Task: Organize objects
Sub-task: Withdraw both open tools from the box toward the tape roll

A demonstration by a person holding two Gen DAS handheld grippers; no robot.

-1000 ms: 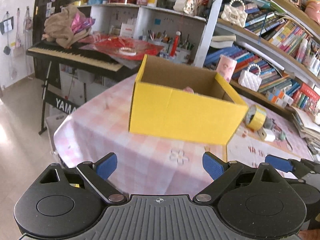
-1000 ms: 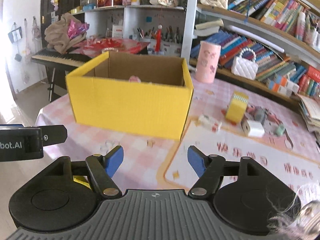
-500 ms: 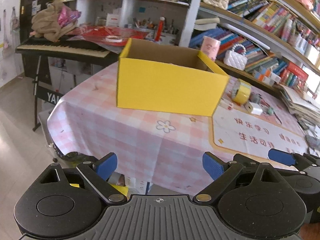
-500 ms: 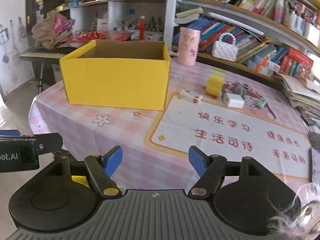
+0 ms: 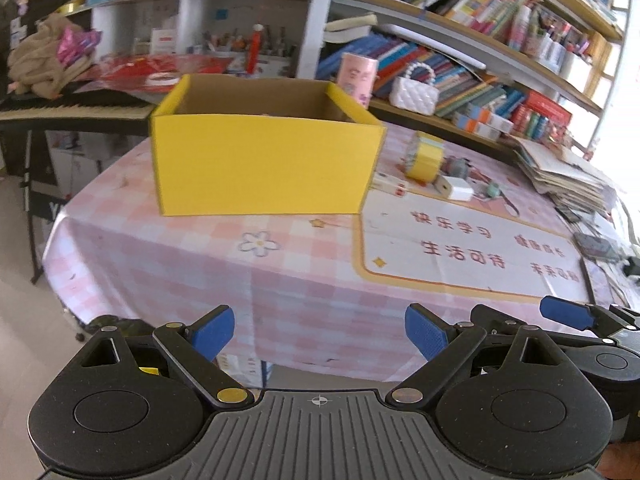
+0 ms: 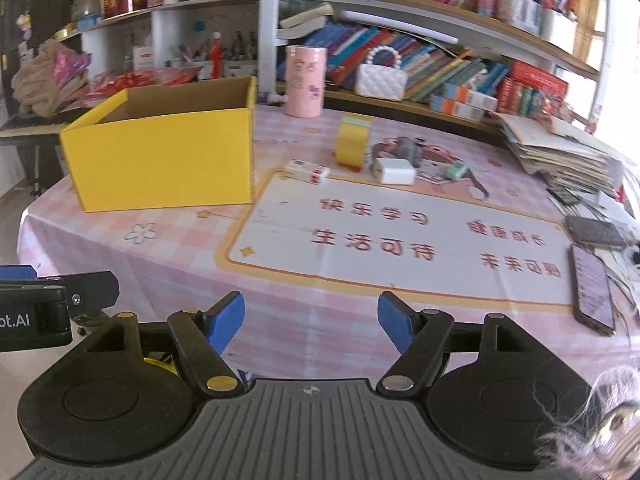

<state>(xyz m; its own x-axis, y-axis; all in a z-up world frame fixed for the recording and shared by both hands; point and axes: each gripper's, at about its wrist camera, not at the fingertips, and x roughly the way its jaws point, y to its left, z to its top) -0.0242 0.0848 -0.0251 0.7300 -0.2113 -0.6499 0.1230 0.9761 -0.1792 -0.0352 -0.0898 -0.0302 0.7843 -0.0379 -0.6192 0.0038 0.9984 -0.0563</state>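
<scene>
An open yellow cardboard box (image 5: 264, 164) (image 6: 160, 164) stands on the pink checked tablecloth (image 5: 304, 280). To its right lie a yellow tape roll (image 6: 353, 141) (image 5: 425, 156), a white charger cube (image 6: 394, 171) (image 5: 454, 188), a small white and red box (image 6: 307, 171), a grey object (image 6: 408, 148) and a small green object (image 6: 457, 170). My left gripper (image 5: 319, 332) is open and empty, in front of the table edge. My right gripper (image 6: 311, 322) is open and empty, over the near table edge. The box's inside is hidden.
A pink cylinder (image 6: 305, 82) and a white beaded handbag (image 6: 381, 78) stand at the back. A stack of papers (image 6: 560, 152) and a phone (image 6: 592, 290) lie at the right. A keyboard (image 5: 76, 108) stands left of the table. Bookshelves fill the back wall.
Both grippers have pulled back from the yellow box and swung to the right, so the box looks smaller and more of the table shows. Both stay open and empty.
</scene>
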